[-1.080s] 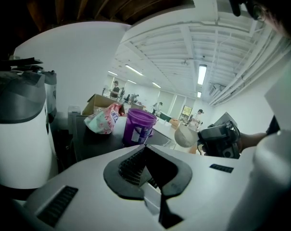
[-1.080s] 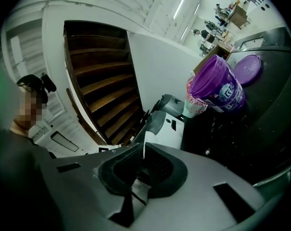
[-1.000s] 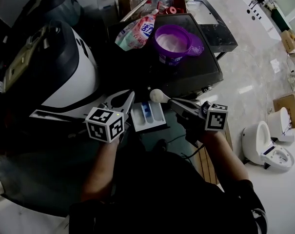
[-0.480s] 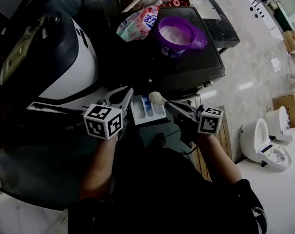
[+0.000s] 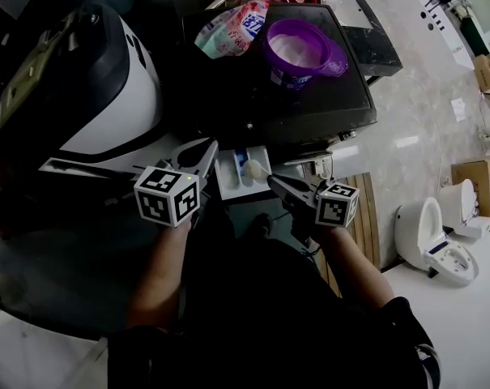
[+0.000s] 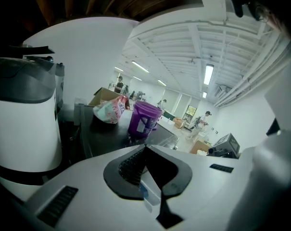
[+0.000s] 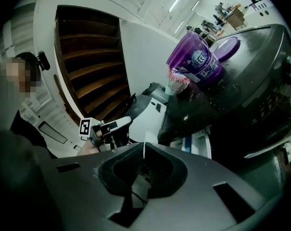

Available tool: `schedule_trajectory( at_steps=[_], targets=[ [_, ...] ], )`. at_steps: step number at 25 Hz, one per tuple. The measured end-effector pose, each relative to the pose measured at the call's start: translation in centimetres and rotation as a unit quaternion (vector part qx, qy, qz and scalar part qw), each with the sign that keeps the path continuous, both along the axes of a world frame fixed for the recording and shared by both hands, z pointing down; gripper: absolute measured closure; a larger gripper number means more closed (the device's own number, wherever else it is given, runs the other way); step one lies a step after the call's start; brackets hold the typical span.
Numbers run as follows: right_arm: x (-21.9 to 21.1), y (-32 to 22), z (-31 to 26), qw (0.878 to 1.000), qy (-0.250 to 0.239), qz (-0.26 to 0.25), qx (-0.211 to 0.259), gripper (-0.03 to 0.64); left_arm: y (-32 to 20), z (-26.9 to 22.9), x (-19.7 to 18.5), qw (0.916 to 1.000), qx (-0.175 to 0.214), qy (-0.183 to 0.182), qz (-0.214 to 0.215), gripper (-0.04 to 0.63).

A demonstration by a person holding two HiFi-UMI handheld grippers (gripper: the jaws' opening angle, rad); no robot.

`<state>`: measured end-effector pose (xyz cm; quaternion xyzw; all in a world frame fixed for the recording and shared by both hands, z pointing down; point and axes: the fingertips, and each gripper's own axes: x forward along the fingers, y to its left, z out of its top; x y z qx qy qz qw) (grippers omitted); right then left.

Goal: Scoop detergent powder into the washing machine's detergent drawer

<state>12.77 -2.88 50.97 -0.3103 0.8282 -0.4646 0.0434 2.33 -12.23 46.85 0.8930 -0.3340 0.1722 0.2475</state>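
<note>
No legible text (tub label (image 6: 146, 125) blurred)

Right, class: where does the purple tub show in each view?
Head view: purple tub top centre, on the dark machine top.
Left gripper view: tub at centre.
Right gripper view: tub upper right.
Shared landmark: pink bag beside it.

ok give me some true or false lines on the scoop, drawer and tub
1. The tub is open. True.
2. The right tool is empty. False: it is shut on the scoop.
3. The scoop's bowl is over the drawer. True.
4. The drawer is pushed in. False: it is pulled out.
5. The bag lies on the floor. False: it lies on the machine, beside the tub.
</note>
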Motion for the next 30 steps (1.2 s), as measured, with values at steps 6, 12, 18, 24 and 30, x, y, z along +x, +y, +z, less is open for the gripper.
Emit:
schedule_trajectory(
  at_steps=[6,12,18,24,30],
  targets=[
    [-1.4,0.2,2.2,1.000,0.022,-0.010,-0.009,0.597,0.3,0.1,-0.5,1.0000,-0.002,-0.001,-0.005,0.586],
    [-2.6,-0.1,3.9,0.999,0.047,-0.022,-0.015,0.597,0.5,0.6,-1.3,0.9999,-0.007,-0.002,-0.012,0.586],
    [-3.9,0.1,5.4,0.992,0.114,-0.056,-0.001,0.597,0.7,1.0,-2.0,0.9997,-0.014,0.000,-0.019,0.586],
    [-5.4,0.3,6.6,0.982,0.166,-0.087,0.018,0.597,0.7,1.1,-2.7,0.9995,-0.015,0.004,-0.026,0.586],
    [-6.5,0.6,6.6,0.972,0.206,-0.111,0.035,0.597,0.7,1.4,-3.3,0.9993,-0.018,0.011,-0.032,0.586]
  ],
)
